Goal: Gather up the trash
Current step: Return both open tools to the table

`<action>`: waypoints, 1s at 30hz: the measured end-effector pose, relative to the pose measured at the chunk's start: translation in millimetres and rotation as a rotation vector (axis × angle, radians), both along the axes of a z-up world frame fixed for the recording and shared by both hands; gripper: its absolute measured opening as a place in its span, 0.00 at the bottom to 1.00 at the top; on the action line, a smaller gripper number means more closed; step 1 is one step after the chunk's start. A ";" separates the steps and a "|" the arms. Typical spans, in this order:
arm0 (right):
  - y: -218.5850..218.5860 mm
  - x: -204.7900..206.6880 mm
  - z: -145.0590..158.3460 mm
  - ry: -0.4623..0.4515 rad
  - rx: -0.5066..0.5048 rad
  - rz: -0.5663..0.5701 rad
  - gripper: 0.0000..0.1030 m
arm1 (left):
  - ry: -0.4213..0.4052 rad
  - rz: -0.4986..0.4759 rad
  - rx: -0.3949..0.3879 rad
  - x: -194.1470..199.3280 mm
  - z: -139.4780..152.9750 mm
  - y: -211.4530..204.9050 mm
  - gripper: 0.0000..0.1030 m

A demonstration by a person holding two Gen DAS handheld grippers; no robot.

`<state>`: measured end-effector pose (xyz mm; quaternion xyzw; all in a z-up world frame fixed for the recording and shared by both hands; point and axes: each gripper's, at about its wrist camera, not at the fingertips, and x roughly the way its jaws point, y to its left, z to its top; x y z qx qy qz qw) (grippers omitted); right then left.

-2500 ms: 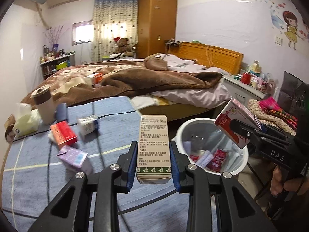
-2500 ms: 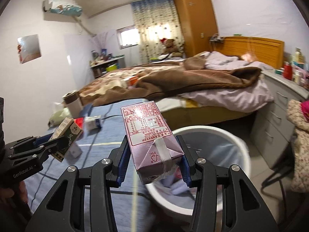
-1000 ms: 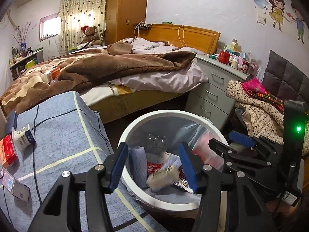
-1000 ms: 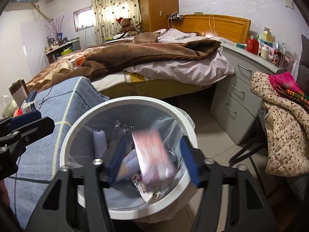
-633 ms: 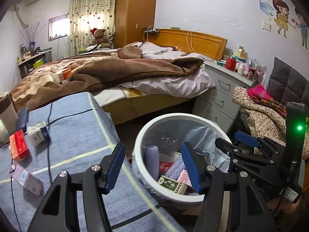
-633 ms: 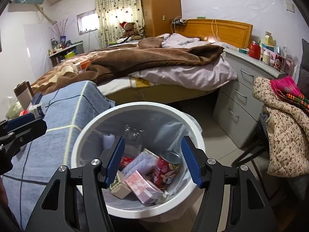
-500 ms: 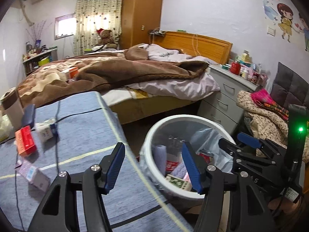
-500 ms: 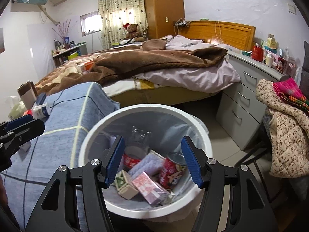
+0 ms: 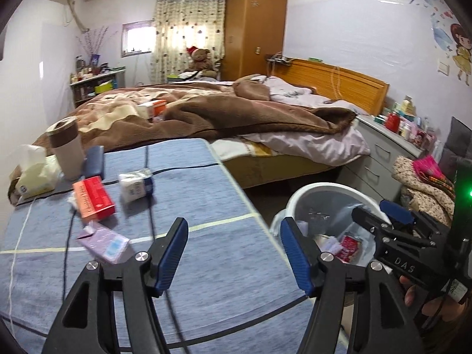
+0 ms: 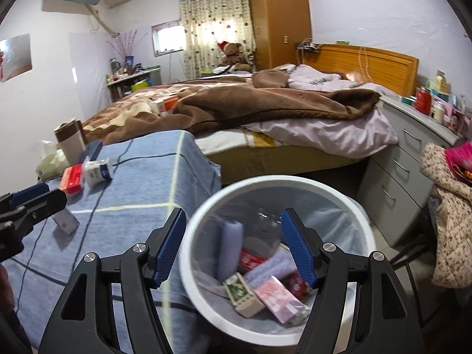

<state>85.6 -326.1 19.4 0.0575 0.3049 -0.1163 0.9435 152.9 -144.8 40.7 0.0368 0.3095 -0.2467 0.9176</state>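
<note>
A white trash bin stands beside a table with a blue cloth. It holds a green-and-white box, a pink carton, a red can and other trash. My right gripper is open and empty just above the bin's near left side. My left gripper is open and empty over the table's right edge, with the bin to its right. On the table lie a red box, a white-and-blue packet and a purple pack.
A paper cup, a dark blue object and a tissue pack stand at the table's far left. A bed with a brown blanket lies behind. A grey drawer unit and a chair with quilts are right of the bin.
Both grippers let go of their boxes into the bin, and both boxes now lie inside. Both grippers then swung left, the left one from above the bin back over the table.
</note>
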 end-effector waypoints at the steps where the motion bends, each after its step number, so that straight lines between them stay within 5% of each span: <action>1: 2.3 2.2 0.4 -0.001 0.001 0.010 0.67 | 0.001 0.012 -0.002 0.8 -1.0 5.3 0.65; 15: 46.8 55.7 2.9 -0.012 0.014 0.182 0.69 | 0.056 0.266 0.048 33.0 -24.6 81.7 0.72; 30: 77.6 125.1 -7.5 0.038 0.061 0.340 0.69 | 0.138 0.360 0.100 72.0 -60.1 87.8 0.76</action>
